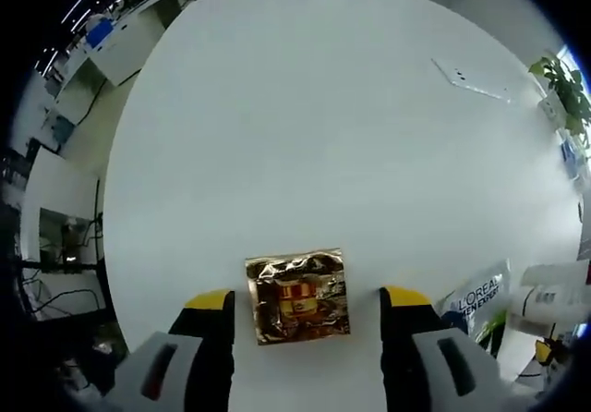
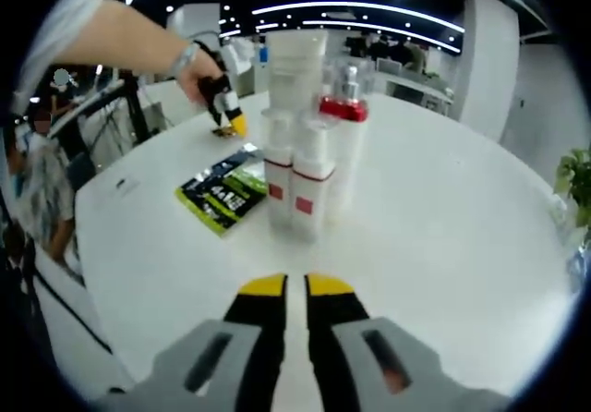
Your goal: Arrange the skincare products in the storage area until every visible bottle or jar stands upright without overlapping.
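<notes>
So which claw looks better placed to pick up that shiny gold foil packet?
Probably the left claw: its open jaws already sit either side of the crinkled gold foil packet on the white table. The right claw is shut, facing the upright white bottles.

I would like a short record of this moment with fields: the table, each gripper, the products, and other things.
table: round white table
left gripper: open, a gold foil packet lies flat between its jaws
right gripper: shut, holds nothing, points at the bottles
bottles: cluster of white bottles standing upright close together, one with a red collar
flat items: black and green sachet lying beside the bottles
other: potted plant at the table edge
</notes>
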`<act>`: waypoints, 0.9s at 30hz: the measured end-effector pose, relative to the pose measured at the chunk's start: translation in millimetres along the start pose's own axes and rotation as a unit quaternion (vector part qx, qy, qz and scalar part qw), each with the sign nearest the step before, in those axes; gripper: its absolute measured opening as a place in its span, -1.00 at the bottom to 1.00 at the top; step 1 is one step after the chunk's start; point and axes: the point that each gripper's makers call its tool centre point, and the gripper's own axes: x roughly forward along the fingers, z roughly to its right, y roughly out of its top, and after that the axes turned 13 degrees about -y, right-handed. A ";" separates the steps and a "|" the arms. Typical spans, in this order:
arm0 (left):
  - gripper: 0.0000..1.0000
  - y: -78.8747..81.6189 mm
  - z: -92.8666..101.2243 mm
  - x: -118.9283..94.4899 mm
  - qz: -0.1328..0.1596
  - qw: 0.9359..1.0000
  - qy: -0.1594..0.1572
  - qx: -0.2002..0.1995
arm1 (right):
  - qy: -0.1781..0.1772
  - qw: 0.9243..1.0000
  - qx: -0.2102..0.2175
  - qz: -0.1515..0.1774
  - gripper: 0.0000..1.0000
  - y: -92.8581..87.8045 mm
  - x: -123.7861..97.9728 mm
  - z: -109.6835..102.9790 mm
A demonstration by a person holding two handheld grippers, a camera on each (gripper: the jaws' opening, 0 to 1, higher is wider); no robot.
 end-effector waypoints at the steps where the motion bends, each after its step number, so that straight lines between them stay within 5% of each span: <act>1: 0.26 -0.3 0.8 -0.1 -0.003 1.000 0.000 -0.001 | 0.000 1.000 0.001 0.000 -0.88 -0.2 -0.1 0.3; 10: -0.17 -6.2 1.7 -2.0 -0.041 0.999 -0.001 0.001 | 0.001 1.000 0.002 -0.004 -0.88 -2.6 0.4 -2.3; 27: -0.20 -11.5 4.2 -7.6 -0.045 0.999 -0.012 -0.002 | 0.004 1.000 -0.005 -0.005 -0.89 -2.6 0.4 -1.3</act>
